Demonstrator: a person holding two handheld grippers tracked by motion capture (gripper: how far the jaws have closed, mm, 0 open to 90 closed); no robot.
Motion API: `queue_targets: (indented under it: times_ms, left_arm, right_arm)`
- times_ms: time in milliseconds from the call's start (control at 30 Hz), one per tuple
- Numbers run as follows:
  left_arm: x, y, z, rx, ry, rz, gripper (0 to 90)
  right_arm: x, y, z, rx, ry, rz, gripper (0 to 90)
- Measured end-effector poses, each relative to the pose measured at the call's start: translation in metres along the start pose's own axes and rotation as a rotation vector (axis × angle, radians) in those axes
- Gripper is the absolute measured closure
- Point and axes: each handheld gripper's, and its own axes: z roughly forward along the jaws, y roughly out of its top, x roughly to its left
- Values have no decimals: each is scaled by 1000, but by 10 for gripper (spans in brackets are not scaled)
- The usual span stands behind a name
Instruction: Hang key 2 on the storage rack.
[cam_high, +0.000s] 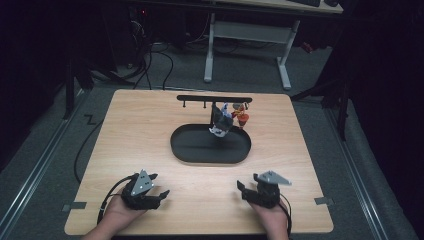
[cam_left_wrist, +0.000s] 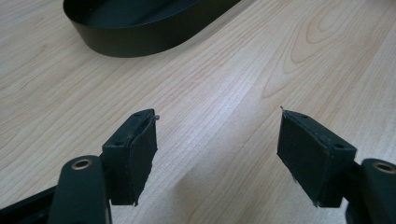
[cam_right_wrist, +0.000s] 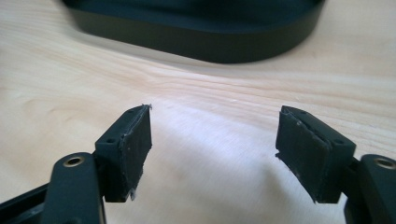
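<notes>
Black oval tray (cam_high: 210, 150) at mid-table, well ahead of both open grippers.

Lying flat on the wooden table (cam_high: 135, 130), with a black hanging rack (cam_high: 214, 99) rising at its far edge and small colourful trinkets (cam_high: 229, 118) dangling from the bar over the tray's back half; too small to identify. Nearer the person, left gripper (cam_high: 155, 190) resting on the table at the near left, jaws spread wide with bare wood between them, tray wall (cam_left_wrist: 140, 39) up ahead and off to the left of the gap. Right gripper (cam_high: 246, 189) at the near right, jaws likewise parted and holding nothing, tray wall (cam_right_wrist: 201, 44) straight ahead past the tips. Both held by hands (cam_high: 120, 212) coming in from the bottom edge.
</notes>
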Motion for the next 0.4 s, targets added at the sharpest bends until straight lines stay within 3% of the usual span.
queue_targets:
  times_ms: [33,67,100,133,200,267,400]
  left_arm:
    - [-1,1,0,-8,-3,-2,287]
    - [-2,1,0,-9,-6,-2,287]
    - [-4,2,1,-5,-9,4,287]
    - [-4,2,1,-5,-9,4,287]
    - [-6,2,2,-2,-8,11,285]
    - [-9,4,3,1,-6,7,281]
    - [-11,4,1,-2,1,21,285]
  right_arm:
    - [4,3,-5,27,19,-26,228]
    - [9,8,-12,14,16,-58,208]
    - [11,10,-17,-38,-20,-99,210]
    - [11,10,-20,-64,-35,-96,204]
    - [11,10,-19,-66,-33,-75,186]
    - [9,5,-9,-3,-15,-71,171]
    - [9,3,0,35,-3,-50,153]
